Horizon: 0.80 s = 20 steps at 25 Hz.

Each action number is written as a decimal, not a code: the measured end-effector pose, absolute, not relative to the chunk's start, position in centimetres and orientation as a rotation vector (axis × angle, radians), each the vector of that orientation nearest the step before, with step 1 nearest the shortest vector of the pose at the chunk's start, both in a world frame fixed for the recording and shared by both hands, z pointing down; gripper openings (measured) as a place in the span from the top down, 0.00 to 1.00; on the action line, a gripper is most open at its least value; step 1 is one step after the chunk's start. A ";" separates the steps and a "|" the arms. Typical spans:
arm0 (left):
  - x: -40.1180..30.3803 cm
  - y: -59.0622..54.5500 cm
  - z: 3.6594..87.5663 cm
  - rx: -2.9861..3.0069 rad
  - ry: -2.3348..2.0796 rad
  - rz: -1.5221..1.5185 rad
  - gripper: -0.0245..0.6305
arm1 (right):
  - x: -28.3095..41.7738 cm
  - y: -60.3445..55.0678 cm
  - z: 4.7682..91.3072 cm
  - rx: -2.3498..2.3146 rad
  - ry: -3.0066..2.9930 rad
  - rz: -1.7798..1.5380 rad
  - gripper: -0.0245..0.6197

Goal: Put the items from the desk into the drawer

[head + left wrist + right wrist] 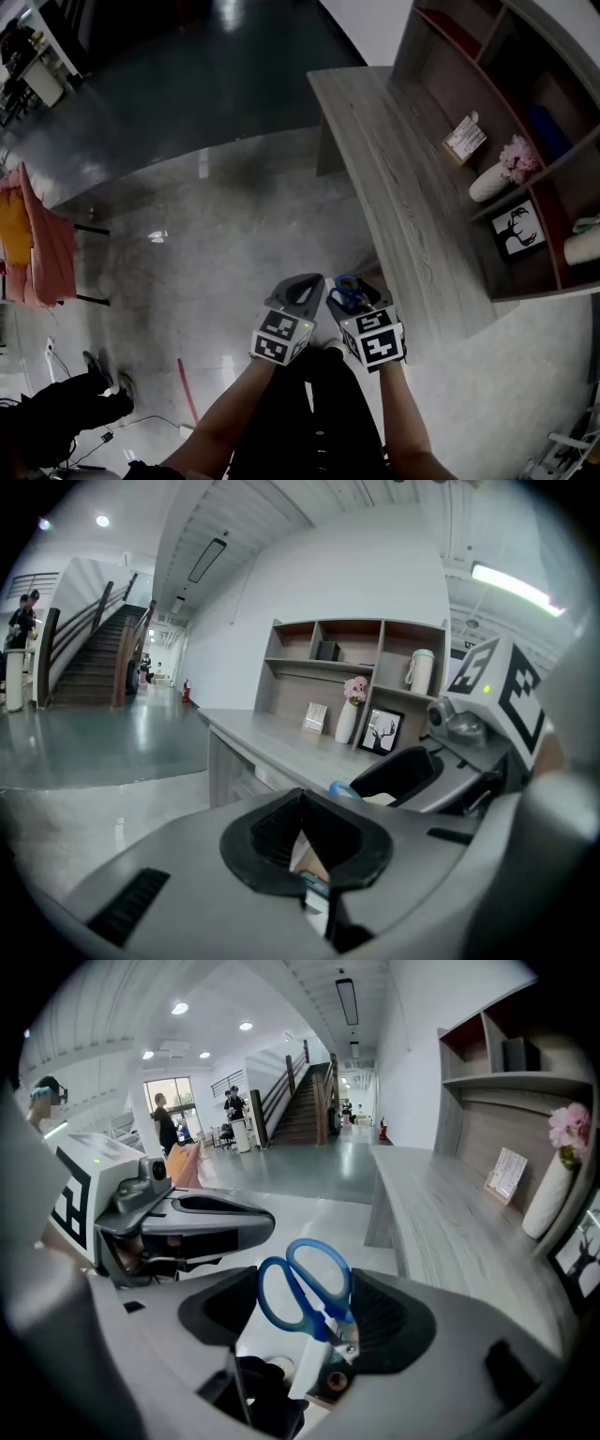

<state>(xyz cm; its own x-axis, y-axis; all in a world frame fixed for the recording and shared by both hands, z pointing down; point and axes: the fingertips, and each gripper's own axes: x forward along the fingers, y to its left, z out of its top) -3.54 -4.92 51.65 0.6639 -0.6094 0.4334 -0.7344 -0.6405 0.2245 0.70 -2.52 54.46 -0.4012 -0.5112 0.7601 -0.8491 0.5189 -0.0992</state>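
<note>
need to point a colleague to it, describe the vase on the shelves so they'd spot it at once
Find the long grey desk and the shelf unit along its back edge. On the lowest level the vase stands between a small card and a framed deer picture. Unlike those flat pieces, it is white, rounded and holds pink flowers.

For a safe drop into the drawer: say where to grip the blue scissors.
Take the scissors across their two handle loops, one pad each side, as the right gripper has them: the loops are the widest part, blades pointing back.
</note>
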 end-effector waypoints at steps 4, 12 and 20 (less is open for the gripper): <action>-3.2 -4.6 53.4 2.508 -1.019 0.463 0.95 | 1.1 -2.5 56.4 1.118 -2.045 0.643 0.46; -2.6 -5.0 57.3 2.493 -0.983 0.489 0.95 | 2.4 -2.7 60.5 1.159 -1.993 0.634 0.46; -1.8 -4.7 59.9 2.481 -0.948 0.522 0.95 | 4.8 -2.5 64.9 1.219 -1.911 0.629 0.46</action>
